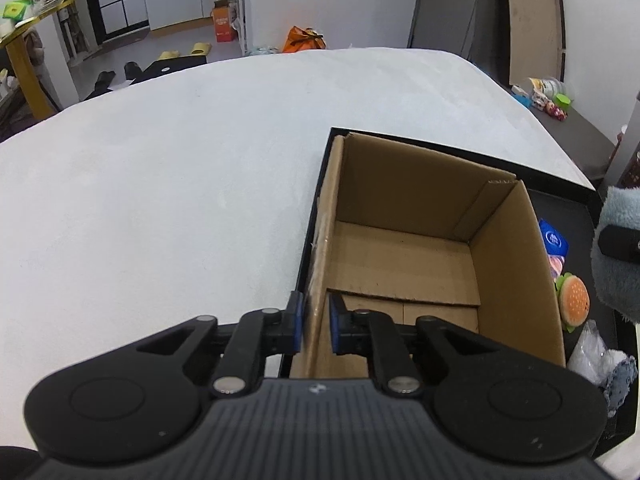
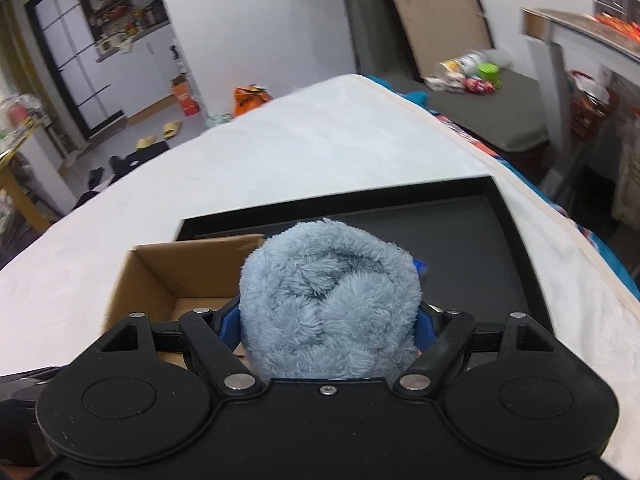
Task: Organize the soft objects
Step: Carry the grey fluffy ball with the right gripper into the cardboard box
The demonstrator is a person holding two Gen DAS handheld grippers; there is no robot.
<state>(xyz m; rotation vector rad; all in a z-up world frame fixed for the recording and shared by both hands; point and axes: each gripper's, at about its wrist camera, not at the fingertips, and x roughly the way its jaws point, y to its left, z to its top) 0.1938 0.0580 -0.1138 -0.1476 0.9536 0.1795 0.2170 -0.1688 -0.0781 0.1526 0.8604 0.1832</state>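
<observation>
Your left gripper (image 1: 316,322) is pinching the left wall of the cardboard box (image 1: 404,256), its jaws pressed together on the wall's top edge. The box is sitting in the left end of the black tray (image 2: 472,240), which is lying on the white bed (image 1: 160,180). Your right gripper (image 2: 328,324) is clamping the rolled blue fluffy towel (image 2: 332,300), jaws spread wide around it, holding it just right of the box, above the tray. A burger plush (image 1: 574,300) is lying in the tray beside the box's right wall.

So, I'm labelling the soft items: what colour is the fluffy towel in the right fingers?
Light blue; the rolled fluffy towel shows best in the right wrist view.
</observation>
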